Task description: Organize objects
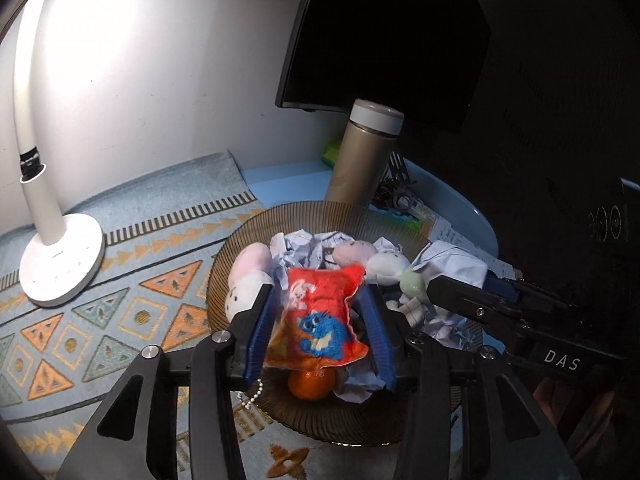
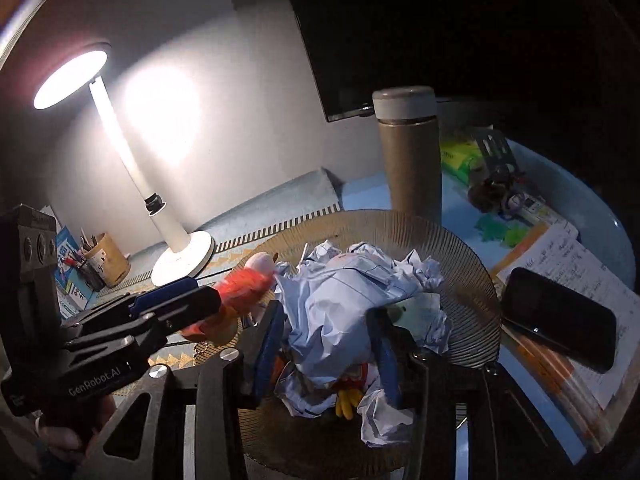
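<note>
A brown ribbed glass plate (image 1: pixel 240 248) (image 2: pixel 464 268) holds small plush toys, crumpled paper and an orange fruit (image 1: pixel 312 386). My left gripper (image 1: pixel 318 292) stands over it with a red plush pouch (image 1: pixel 320 316) between its blue pads; a gap shows on the right side, so the pads do not press it. From the right wrist view, my right gripper (image 2: pixel 326 312) straddles a big ball of crumpled pale-blue paper (image 2: pixel 340 300) without squeezing it. A pink-and-white plush (image 1: pixel 248 276) and a white plush (image 1: pixel 388 264) lie beside the pouch. The left gripper (image 2: pixel 200 300) reaches in from the left.
A lit white desk lamp (image 1: pixel 60 264) (image 2: pixel 180 256) stands on the patterned mat (image 1: pixel 120 300) at left. Behind the plate rises a gold thermos (image 1: pixel 364 152) (image 2: pixel 412 160), with a dark monitor (image 1: pixel 380 40) above. A black phone (image 2: pixel 560 320) lies on papers at right; a pen holder (image 2: pixel 104 264) sits far left.
</note>
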Available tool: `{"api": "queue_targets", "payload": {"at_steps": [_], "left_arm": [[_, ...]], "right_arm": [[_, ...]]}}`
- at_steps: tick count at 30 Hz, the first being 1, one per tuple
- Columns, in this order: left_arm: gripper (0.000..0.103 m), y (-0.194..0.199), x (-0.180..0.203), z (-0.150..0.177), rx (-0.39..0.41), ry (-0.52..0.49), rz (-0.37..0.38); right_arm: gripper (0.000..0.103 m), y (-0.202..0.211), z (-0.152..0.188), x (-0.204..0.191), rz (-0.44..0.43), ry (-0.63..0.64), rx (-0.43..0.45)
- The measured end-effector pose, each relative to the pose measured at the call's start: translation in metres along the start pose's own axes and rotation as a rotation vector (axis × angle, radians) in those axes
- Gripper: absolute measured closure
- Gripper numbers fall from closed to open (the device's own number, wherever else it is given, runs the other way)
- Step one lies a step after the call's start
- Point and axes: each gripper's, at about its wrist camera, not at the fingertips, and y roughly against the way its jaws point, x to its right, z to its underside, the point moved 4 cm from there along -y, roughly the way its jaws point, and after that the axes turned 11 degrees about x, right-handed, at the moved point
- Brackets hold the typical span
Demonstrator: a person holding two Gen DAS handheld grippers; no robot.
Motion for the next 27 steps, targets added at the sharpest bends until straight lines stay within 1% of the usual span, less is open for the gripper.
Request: {"api": "queue_targets", "payload": {"at_steps": [1, 2, 3, 6, 9, 11, 13, 15, 21, 25, 27], "left_arm": [[0.043, -0.001, 0.0, 0.004, -0.013, -0.004, -0.011], [0.029, -0.001, -0.001, 0.007, -0.017, -0.008, -0.022], [0.026, 0.002, -0.003, 0.01, -0.01, -0.007, -0.031], [0.025, 0.016, -0.007, 0.012, 0.005, 0.009, -0.033], [0.025, 0.038, -0.018, 0.009, 0.04, 0.035, -0.048], [0.025, 0.061, -0.029, 0.006, 0.074, 0.054, -0.077], [0.025, 0.085, -0.044, 0.005, 0.105, 0.082, -0.113], [0.025, 0.11, -0.062, 0.005, 0.129, 0.097, -0.174], [0.025, 0.182, -0.12, 0.015, 0.153, 0.115, -0.425], [0.025, 0.22, -0.158, 0.033, 0.151, 0.16, -0.521], [0.021, 0.229, -0.173, 0.047, 0.133, 0.158, -0.576]], "right_arm": [[0.037, 0.0, 0.002, 0.004, 0.004, -0.018, -0.001], [0.037, 0.001, 0.004, 0.007, 0.002, -0.027, -0.006], [0.037, 0.002, 0.005, 0.009, -0.001, -0.037, -0.009], [0.037, 0.009, 0.005, 0.011, -0.011, -0.069, -0.004], [0.037, 0.019, 0.002, 0.005, -0.005, -0.074, 0.018], [0.037, 0.028, -0.002, -0.006, -0.015, -0.056, 0.042], [0.037, 0.035, -0.004, -0.024, -0.048, -0.028, 0.049], [0.037, 0.039, -0.003, -0.048, -0.084, 0.007, 0.054], [0.037, 0.033, 0.016, -0.131, -0.187, 0.127, 0.035], [0.037, 0.013, 0.043, -0.183, -0.228, 0.179, -0.01], [0.037, -0.004, 0.061, -0.203, -0.219, 0.207, -0.037]]}}
